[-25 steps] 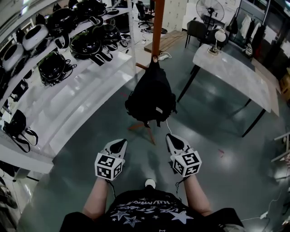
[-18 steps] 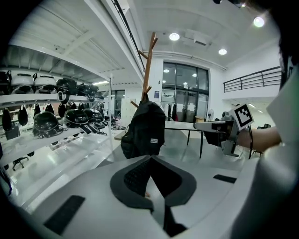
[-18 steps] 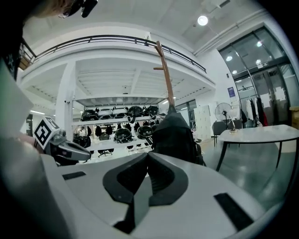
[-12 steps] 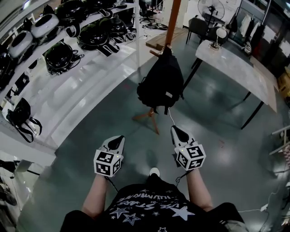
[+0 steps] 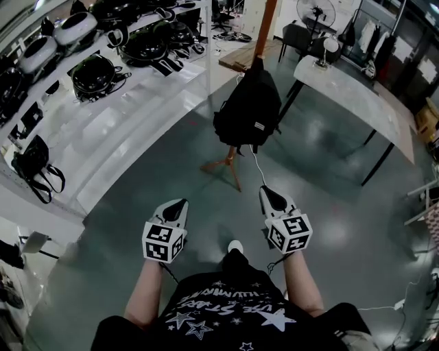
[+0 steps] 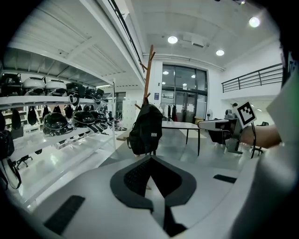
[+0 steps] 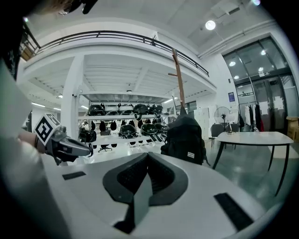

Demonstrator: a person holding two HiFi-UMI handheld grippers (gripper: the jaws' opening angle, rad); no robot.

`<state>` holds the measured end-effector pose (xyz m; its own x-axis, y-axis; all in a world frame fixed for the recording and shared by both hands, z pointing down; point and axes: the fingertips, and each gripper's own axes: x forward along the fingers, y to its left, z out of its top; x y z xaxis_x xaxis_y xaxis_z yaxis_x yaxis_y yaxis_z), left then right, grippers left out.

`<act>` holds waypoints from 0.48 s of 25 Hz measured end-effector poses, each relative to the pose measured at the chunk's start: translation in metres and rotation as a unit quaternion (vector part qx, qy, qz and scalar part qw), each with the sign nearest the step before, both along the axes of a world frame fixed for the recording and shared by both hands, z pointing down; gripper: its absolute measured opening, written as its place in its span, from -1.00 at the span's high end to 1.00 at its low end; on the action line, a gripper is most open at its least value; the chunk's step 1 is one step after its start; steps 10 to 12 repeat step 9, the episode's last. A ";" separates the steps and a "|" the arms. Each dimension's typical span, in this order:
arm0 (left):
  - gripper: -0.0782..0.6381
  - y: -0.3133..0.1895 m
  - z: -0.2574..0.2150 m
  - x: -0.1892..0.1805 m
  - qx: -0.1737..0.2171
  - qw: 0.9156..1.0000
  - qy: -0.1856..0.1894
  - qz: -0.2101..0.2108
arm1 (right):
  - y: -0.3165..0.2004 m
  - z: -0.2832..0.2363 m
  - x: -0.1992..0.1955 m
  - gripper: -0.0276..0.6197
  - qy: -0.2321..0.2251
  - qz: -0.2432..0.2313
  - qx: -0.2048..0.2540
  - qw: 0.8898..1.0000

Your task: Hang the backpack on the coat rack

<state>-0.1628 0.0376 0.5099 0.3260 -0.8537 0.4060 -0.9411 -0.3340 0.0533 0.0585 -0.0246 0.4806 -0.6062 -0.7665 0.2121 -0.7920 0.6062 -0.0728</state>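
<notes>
A black backpack (image 5: 250, 110) hangs by its top loop on a wooden coat rack (image 5: 265, 27), whose legs (image 5: 223, 164) spread on the floor below it. It also shows ahead in the left gripper view, the backpack (image 6: 145, 129) on the rack pole (image 6: 148, 70), and in the right gripper view, the backpack (image 7: 184, 139) under the pole (image 7: 179, 79). My left gripper (image 5: 180, 203) and right gripper (image 5: 263, 192) are both shut and empty, held side by side well short of the backpack.
White shelving (image 5: 103, 116) with black helmets (image 5: 95, 72) and bags (image 5: 33, 164) runs along the left. A long table (image 5: 357, 103) on black legs stands to the right of the rack, with a fan (image 5: 317, 14) and chairs behind it.
I have stepped back from the rack with both shut grippers: the hanging backpack now sits farther away and higher in the head view.
</notes>
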 end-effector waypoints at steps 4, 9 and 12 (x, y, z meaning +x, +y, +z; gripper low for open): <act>0.73 0.028 0.003 0.000 0.002 1.000 -0.010 -0.003 | 0.027 0.003 0.002 0.89 -0.001 0.004 -0.008 1.000; 0.73 0.053 0.008 -0.002 -0.006 1.000 -0.016 -0.020 | 0.052 0.006 0.002 0.89 0.002 -0.002 -0.011 1.000; 0.73 0.053 0.008 -0.002 -0.006 1.000 -0.016 -0.020 | 0.052 0.006 0.002 0.89 0.002 -0.002 -0.011 1.000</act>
